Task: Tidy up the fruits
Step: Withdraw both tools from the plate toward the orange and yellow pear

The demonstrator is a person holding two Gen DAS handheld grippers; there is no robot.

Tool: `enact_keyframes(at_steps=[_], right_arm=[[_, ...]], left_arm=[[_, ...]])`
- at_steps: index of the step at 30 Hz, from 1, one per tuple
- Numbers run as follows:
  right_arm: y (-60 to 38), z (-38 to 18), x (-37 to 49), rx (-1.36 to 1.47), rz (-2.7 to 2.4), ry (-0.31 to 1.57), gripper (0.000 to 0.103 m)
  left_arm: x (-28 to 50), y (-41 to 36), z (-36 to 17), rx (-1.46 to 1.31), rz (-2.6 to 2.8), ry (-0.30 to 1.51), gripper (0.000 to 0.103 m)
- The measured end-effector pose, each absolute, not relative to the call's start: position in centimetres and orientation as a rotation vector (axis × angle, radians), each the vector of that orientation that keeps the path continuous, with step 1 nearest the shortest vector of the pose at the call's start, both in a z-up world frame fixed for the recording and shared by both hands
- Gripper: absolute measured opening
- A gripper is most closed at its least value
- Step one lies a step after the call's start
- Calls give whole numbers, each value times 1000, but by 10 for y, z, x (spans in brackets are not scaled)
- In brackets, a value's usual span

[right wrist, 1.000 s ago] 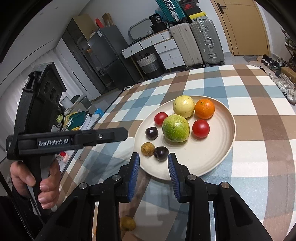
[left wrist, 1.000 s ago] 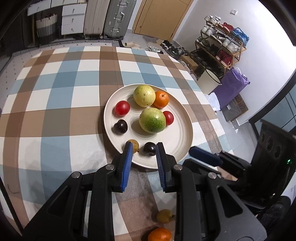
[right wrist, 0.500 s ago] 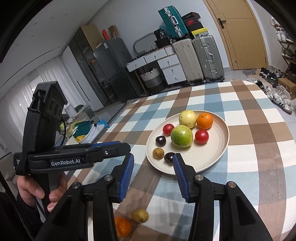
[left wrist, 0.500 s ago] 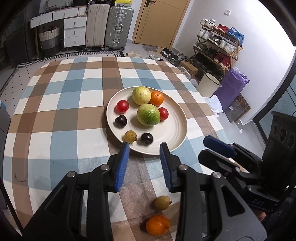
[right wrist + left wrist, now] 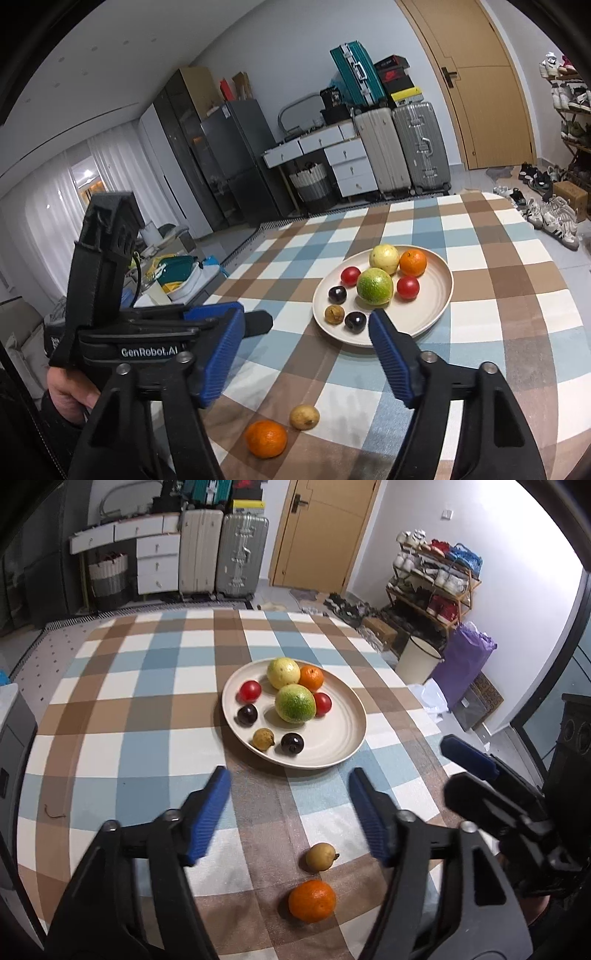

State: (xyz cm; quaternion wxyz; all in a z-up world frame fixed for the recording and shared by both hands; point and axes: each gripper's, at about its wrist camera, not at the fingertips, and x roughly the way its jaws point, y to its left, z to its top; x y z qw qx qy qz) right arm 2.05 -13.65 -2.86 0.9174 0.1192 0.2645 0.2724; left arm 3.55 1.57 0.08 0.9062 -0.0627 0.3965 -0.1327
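While my left tongs (image 5: 288, 812) and right tongs (image 5: 306, 354) are opening, empty, plate (image 5: 343, 738) holds seven fruits, orange (image 5: 312, 901) and longan (image 5: 320, 856) near me on cloth (image 5: 147, 709).

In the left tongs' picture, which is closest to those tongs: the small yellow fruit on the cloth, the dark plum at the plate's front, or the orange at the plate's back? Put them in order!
1. Small yellow fruit, on the cloth between the left tongs.
2. Dark plum, near edge of the plate.
3. Orange, far side of the plate.
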Motion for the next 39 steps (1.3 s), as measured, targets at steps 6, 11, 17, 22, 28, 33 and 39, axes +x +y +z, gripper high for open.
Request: enact_keyframes(at_steps=[6, 11, 17, 22, 28, 33, 39], right_arm=[[-142, -25, 11, 260, 540, 517, 86], [-146, -24, 3, 267, 519, 502, 90], [-148, -24, -3, 280, 512, 497, 97], [-146, -30, -7, 285, 526, 521, 97], [-148, -32, -17, 282, 523, 531, 97], [-149, -38, -23, 277, 517, 541, 97], [-144, -44, -32, 233, 505, 558, 97]], left_arm=[[27, 32, 0, -150, -217, 802, 80], [17, 41, -3, -161, -195, 787, 85], [6, 44, -6, -170, -190, 769, 92], [-3, 38, -12, -163, -221, 771, 101], [-10, 28, -23, -134, -235, 790, 102], [-8, 19, -48, -106, -256, 876, 102], [-12, 8, -67, -65, -256, 918, 102]])
